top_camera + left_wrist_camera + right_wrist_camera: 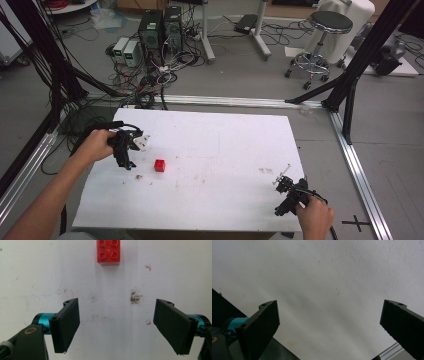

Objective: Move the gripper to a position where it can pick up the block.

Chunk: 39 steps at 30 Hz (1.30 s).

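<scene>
On the white tabletop I've got both hands in from the near edge, one at each side. Over at the left, my left hand comes in with the forearm angled up from the bottom-left corner, wrist fairly straight, gripping the left tongs so they tip downward toward the tabletop near its left edge. From the left gripper view those left tongs stand wide apart, nothing between the two black jaws, just bare stained surface with a dark smudge between and a little beyond them. Straight ahead of them, apart from both jaws, sits the red brick, studs up, four round studs visible before the top of the view cuts it off; in the high view the red brick lies just to the right of the left tongs, left of the tabletop's middle. Down at the near right corner, my right hand holds the right tongs pointing away and to the left, well apart from the brick. Through the right gripper view the right tongs are also spread wide and hold nothing, hanging over plain white surface. I can't read any brand, label or writing on the brick or on either gripper.
</scene>
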### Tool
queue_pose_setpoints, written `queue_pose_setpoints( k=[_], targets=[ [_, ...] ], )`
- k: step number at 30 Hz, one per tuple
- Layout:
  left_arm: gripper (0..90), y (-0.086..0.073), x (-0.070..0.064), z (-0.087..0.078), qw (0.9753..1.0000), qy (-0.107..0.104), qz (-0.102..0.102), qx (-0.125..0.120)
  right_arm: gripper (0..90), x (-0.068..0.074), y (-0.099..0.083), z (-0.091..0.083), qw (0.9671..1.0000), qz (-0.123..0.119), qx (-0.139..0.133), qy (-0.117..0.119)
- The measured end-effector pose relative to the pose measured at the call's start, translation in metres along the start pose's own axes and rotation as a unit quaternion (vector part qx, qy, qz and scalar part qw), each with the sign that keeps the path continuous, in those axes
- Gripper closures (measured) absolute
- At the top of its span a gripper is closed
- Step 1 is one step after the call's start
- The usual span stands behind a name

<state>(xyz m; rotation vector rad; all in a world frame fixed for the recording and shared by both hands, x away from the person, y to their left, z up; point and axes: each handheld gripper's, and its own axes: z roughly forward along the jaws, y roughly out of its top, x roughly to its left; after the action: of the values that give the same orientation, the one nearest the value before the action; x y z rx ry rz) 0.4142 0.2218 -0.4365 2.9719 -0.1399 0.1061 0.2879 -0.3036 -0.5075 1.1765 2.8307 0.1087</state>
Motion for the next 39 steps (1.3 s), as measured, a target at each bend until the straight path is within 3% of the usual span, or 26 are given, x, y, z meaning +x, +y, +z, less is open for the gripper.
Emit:
queue_pose_setpoints(
  k=[20,39],
  targets=[
    [21.6,0.045,0.016,0.027,0.9991,-0.028,0.031,0.01,1.6,-0.001,-0.003,-0.002,1.0,0.003,-0.008,0.001],
    [21.7,0.052,0.018,0.065,0.9973,-0.046,0.037,0.043,1.6,0.0,-0.001,0.0,1.0,-0.002,-0.002,0.001]
  ],
)
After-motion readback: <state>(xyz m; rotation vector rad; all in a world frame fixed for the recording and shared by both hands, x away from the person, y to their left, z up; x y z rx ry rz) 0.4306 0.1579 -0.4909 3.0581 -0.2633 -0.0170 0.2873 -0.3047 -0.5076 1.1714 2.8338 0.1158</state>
